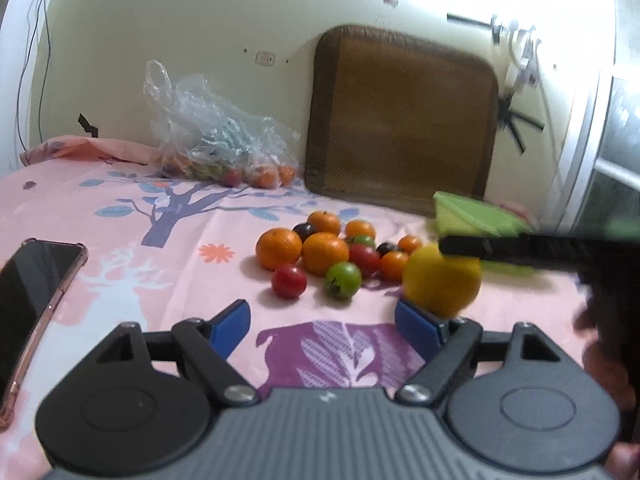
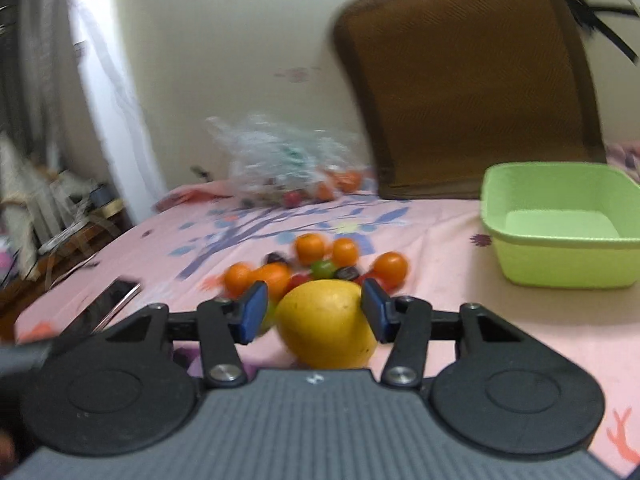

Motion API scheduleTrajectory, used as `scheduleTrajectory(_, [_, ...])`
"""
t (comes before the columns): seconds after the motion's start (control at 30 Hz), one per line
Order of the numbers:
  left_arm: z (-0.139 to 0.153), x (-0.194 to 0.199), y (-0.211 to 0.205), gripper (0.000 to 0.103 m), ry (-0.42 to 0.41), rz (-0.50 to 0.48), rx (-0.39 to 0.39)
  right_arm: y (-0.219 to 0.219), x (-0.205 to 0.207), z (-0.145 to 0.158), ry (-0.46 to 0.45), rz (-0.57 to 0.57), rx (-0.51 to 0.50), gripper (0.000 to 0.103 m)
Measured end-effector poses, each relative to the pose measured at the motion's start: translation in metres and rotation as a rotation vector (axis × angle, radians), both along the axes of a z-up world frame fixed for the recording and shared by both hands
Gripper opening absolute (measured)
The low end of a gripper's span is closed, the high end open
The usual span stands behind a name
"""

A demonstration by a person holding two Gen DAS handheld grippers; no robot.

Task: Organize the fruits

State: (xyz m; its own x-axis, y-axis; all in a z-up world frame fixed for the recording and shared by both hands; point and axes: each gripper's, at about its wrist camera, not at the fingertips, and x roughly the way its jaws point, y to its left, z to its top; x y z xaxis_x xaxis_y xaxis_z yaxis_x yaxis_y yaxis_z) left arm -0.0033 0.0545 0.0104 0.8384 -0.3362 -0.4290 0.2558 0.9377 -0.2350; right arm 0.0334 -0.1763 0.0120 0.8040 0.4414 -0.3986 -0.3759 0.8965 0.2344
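A large yellow fruit point(image 2: 326, 326) sits between the blue pads of my right gripper point(image 2: 316, 314), which is shut on it just in front of the fruit pile. The left wrist view shows the same yellow fruit point(image 1: 440, 280) under a black finger point(image 1: 504, 250) of the right gripper. The pile point(image 1: 320, 252) of oranges, red and green tomatoes and dark plums lies on the pink cloth. My left gripper point(image 1: 324, 328) is open and holds nothing, a little short of the pile. A green basket point(image 2: 560, 272) stands empty to the right.
A phone point(image 1: 32, 296) lies on the cloth at the left. A clear plastic bag point(image 1: 212, 140) with more fruit rests against the back wall beside a brown cushion point(image 1: 400, 120). The bed's edge and clutter point(image 2: 48, 216) are at far left.
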Motion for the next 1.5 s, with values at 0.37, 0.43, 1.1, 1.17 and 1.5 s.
scheduleTrajectory(0.37, [0.001, 0.016, -0.006, 0.08, 0.098, -0.161, -0.221, 0.009, -0.028, -0.013, 0.037, 0.1, -0.081, 0.056])
scheduleTrajectory(0.43, [0.002, 0.016, -0.018, 0.072, 0.1, -0.193, -0.192, 0.011, -0.025, -0.016, 0.043, 0.107, -0.103, 0.059])
scheduleTrajectory(1.1, [0.039, 0.055, -0.129, 0.065, 0.086, -0.306, -0.041, -0.036, -0.014, -0.003, -0.124, 0.003, -0.266, 0.065])
scheduleTrajectory(1.17, [0.05, 0.073, -0.157, 0.065, 0.066, -0.337, -0.036, -0.059, -0.003, 0.006, -0.136, -0.052, -0.244, 0.065])
scheduleTrajectory(1.5, [0.05, 0.164, -0.256, 0.066, 0.141, -0.4, -0.076, -0.15, 0.066, 0.009, -0.087, -0.268, -0.132, 0.065])
